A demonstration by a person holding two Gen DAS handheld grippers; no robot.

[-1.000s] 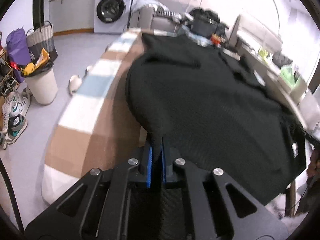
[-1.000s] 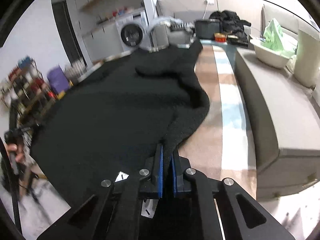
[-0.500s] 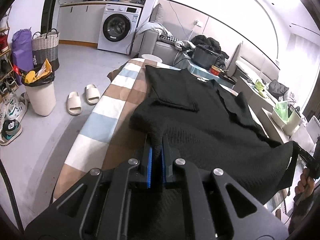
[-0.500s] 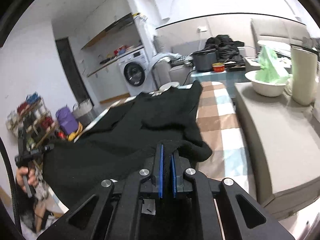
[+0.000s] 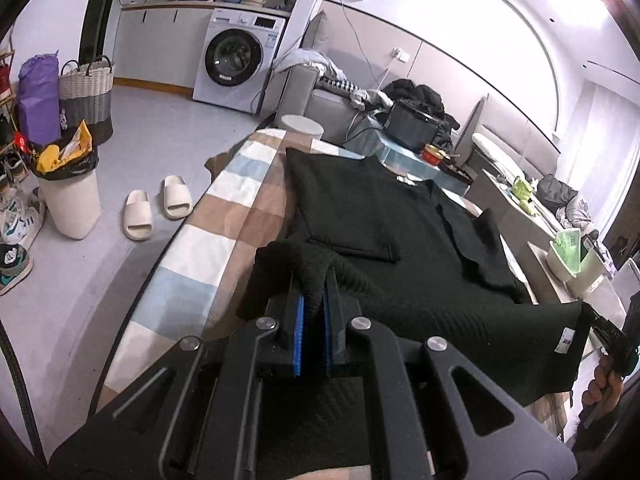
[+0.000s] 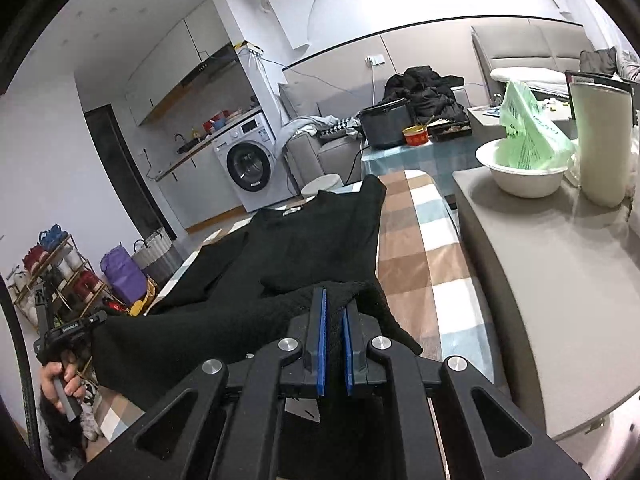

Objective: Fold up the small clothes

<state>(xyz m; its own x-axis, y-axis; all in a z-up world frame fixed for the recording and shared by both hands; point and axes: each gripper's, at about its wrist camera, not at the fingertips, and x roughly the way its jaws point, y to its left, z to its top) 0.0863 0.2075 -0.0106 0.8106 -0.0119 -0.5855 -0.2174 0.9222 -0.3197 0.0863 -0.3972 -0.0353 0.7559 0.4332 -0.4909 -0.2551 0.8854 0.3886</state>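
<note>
Left wrist: black sweater (image 5: 400, 248) hem now raised higher.

1. The black sweater (image 5: 400, 248) covers much of the checked worktop (image 5: 224, 216), hiding the surface beneath it.
2. The sweater's hem bunches between the jaws of the left gripper (image 5: 314, 280), so the pinched fabric is unseen.
3. The same holds at the right gripper (image 6: 335, 304).
4. The print on the sweater's white tag (image 5: 565, 340) is too small to read.
5. The shoes (image 5: 14, 264) are cut off by the picture's left edge.
</note>
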